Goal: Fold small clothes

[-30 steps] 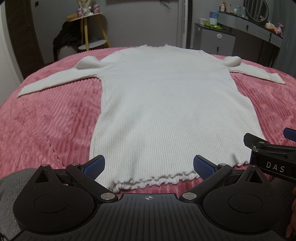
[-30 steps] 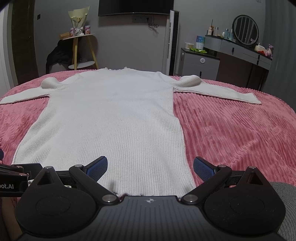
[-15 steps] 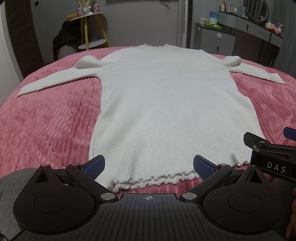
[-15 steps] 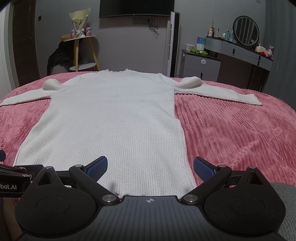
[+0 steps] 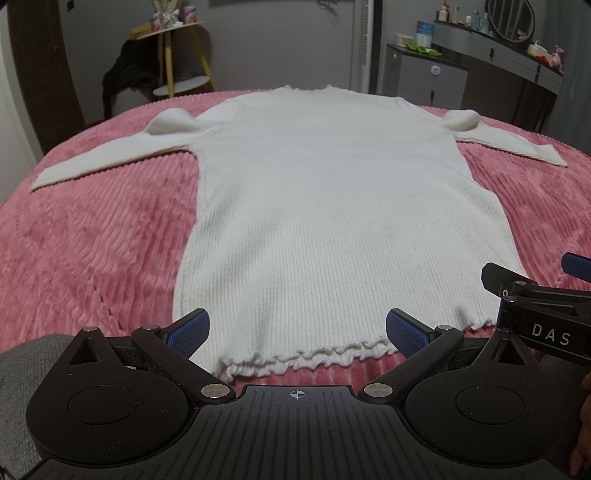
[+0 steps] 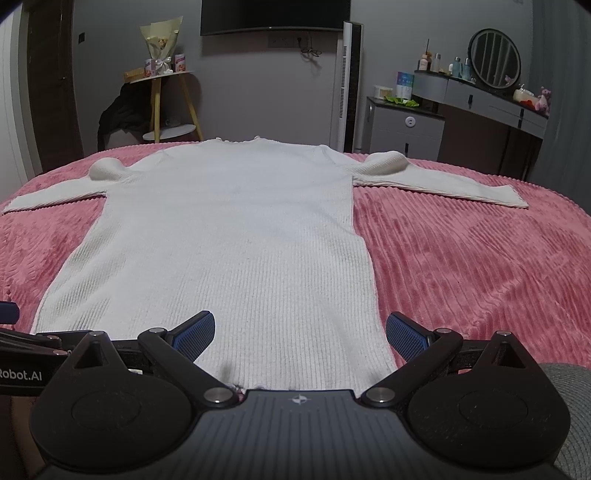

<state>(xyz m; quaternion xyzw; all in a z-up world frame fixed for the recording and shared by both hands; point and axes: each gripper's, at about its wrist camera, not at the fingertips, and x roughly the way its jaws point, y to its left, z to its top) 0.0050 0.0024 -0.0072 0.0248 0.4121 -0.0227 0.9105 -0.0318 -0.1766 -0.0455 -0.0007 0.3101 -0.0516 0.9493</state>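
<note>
At the near edge of the bed, the left gripper (image 5: 295, 332) hovers with jaws spread wide, holding nothing, above the frilled hem of a white ribbed sweater (image 5: 332, 221). Beside it the right gripper (image 6: 300, 332) is likewise spread and empty. That sweater lies flat on the pink bedspread (image 5: 92, 240), sleeves out. Only the left view shows the ruffled hem; only the right shows a wall-mounted screen (image 6: 275, 16).

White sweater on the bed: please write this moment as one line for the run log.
stage: before first fold | white sweater: flat, sleeves spread, on pink bedspread | left tongs: open, at hem | right tongs: open, at hem | holding: nothing
</note>
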